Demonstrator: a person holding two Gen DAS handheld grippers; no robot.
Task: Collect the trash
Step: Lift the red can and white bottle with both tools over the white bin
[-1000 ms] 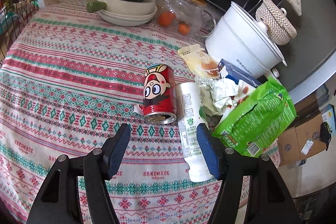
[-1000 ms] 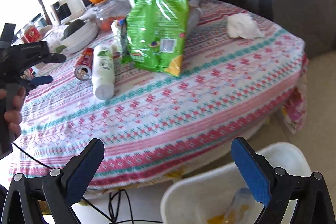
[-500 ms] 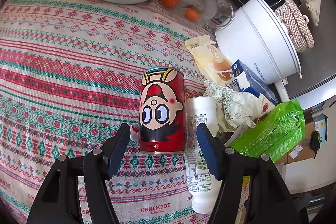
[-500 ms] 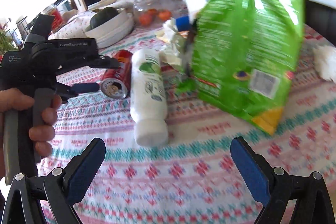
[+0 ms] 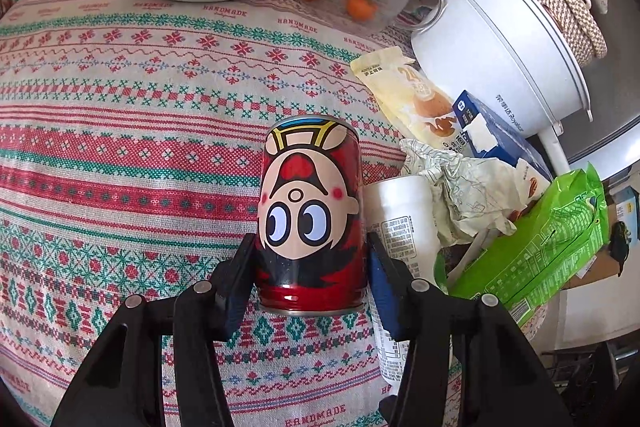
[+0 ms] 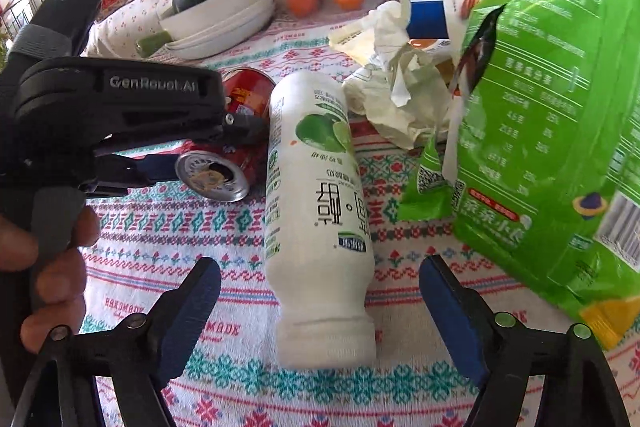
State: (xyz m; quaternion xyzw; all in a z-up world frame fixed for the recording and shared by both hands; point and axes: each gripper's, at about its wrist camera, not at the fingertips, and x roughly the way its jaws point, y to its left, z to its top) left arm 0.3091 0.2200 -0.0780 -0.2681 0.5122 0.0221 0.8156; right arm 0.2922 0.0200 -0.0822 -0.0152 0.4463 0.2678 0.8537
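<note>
- Since the earlier frame, the left gripper has been closed onto the red can, lying on the desk.
- Right gripper is held with jaws apart around the white bottle.
- Risk judged: touching bottle may be knocked rolling when can is lifted.

"HANDMADE" woven repeatedly into the tablecloth. "GenRobot.AI" on the left gripper's black body. "Royalstar" on the white cooker. "24" on the cream wrapper. Chinese characters on the white bottle.

Can on tablecloth, bottle just right; bag further right.
</note>
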